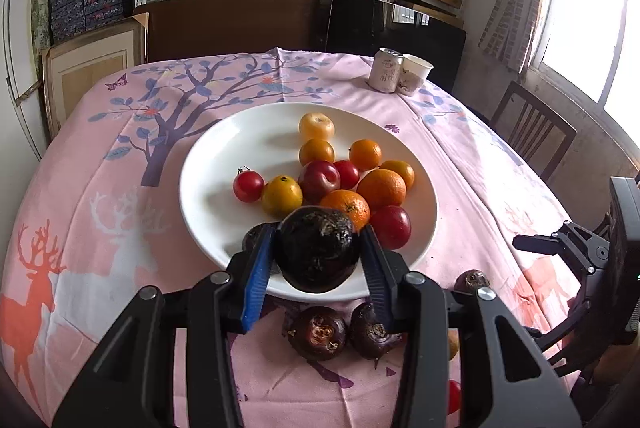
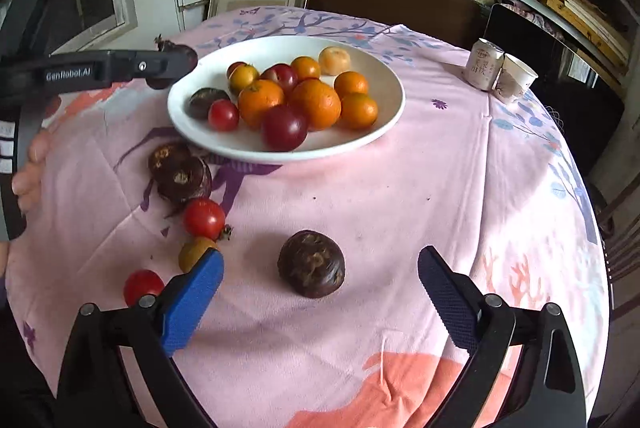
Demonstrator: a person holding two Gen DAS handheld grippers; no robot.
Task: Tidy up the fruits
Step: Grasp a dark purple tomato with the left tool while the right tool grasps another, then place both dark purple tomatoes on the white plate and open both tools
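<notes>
In the lower centre of the left wrist view, the left gripper [image 1: 318, 260] pinched a dark purple-brown, round, rough-skinned fruit [image 1: 316, 252] between its blue pads, above the near rim of the wide white ceramic plate [image 1: 208, 163]. The plate already carried oranges, red plums and small tomatoes, plus another dark fruit at its near edge.

In the right wrist view the right gripper [image 2: 320, 288] stood spread wide, its jaws apart on either side of a second dark brown round fruit [image 2: 311, 264] that lay on the pink printed tablecloth [image 2: 400, 195] at lower centre, touching neither pad.

That fruit looked firm-shelled, fairly light and dry, its dull, cracked rind unlikely to slip. Being round, it would probably roll if nudged from one side. The widest girth, pads meeting it evenly on opposite flanks, seemed the best hold; moderate pressure should suffice, since a hard squeeze might crack the rind.
</notes>
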